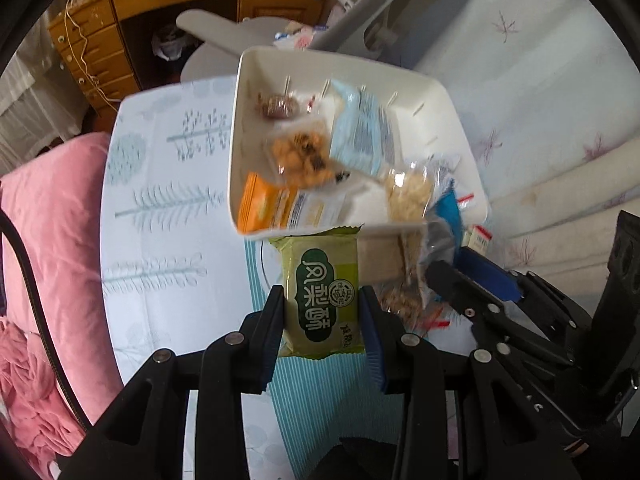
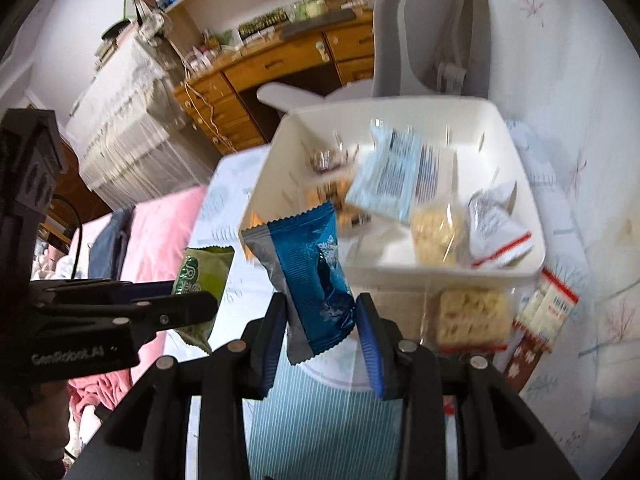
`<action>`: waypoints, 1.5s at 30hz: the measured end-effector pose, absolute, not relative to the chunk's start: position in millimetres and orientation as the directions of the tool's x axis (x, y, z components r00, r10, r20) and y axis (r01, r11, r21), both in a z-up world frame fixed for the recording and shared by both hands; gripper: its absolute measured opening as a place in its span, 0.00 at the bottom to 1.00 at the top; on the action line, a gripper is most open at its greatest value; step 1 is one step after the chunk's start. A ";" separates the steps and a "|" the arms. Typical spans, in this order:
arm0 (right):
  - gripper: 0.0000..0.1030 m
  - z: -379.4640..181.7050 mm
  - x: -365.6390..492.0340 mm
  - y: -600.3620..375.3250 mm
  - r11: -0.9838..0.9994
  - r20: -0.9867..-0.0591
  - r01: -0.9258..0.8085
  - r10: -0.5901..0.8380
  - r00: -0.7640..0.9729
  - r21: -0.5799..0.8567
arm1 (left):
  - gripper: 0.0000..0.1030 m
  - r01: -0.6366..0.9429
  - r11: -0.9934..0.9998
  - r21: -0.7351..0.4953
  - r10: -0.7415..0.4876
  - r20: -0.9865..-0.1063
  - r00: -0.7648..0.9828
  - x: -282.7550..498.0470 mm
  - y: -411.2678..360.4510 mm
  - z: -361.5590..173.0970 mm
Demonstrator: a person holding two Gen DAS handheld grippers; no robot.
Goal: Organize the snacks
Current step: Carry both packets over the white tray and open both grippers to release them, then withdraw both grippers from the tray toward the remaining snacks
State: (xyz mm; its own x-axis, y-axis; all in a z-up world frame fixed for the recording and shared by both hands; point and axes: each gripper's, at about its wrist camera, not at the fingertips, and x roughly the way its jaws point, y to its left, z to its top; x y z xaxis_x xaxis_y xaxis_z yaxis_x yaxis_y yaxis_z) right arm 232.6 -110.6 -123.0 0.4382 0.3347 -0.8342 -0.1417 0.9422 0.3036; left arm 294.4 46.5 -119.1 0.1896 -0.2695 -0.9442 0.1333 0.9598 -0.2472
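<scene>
left tongs (image 1: 322, 322) clamped on green snack pack (image 1: 320, 300) | right tongs (image 2: 322, 330) clamped on blue snack pack (image 2: 312, 280) | both just short of white bin (image 1: 460, 128)

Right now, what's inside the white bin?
The white bin holds a pale blue packet, an orange packet, clear-wrapped snacks and a crumpled white wrapper. Whatever lies beneath them is covered.

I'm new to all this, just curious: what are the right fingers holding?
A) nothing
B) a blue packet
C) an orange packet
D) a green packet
B: in the right wrist view the blue packet sits pinched between the right fingers, while the green packet is in the other gripper, off to the left of the picture.
</scene>
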 end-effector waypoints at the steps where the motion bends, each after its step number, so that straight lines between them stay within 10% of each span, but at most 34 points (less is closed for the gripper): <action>1: 0.35 -119.3 235.4 -113.6 0.942 -0.828 -0.144 0.335 0.450 0.304 | 0.34 0.134 0.960 -0.244 -0.267 -0.943 0.196 296.8 43.8 -118.5; 22: 0.35 -106.6 281.3 -164.1 0.933 -0.769 -0.117 0.349 0.536 0.341 | 0.34 0.098 0.956 -0.276 -0.293 -0.891 0.347 362.9 14.3 -107.2; 26: 0.42 -115.8 291.3 -167.9 0.925 -0.770 -0.114 0.365 0.524 0.362 | 0.62 0.057 0.951 -0.305 -0.305 -0.886 0.349 371.8 16.8 -114.8; 45: 0.68 -102.0 246.9 -178.7 0.919 -0.793 0.071 0.293 0.534 0.387 | 0.73 0.136 0.939 -0.317 -0.345 -0.881 0.323 317.3 42.7 -91.5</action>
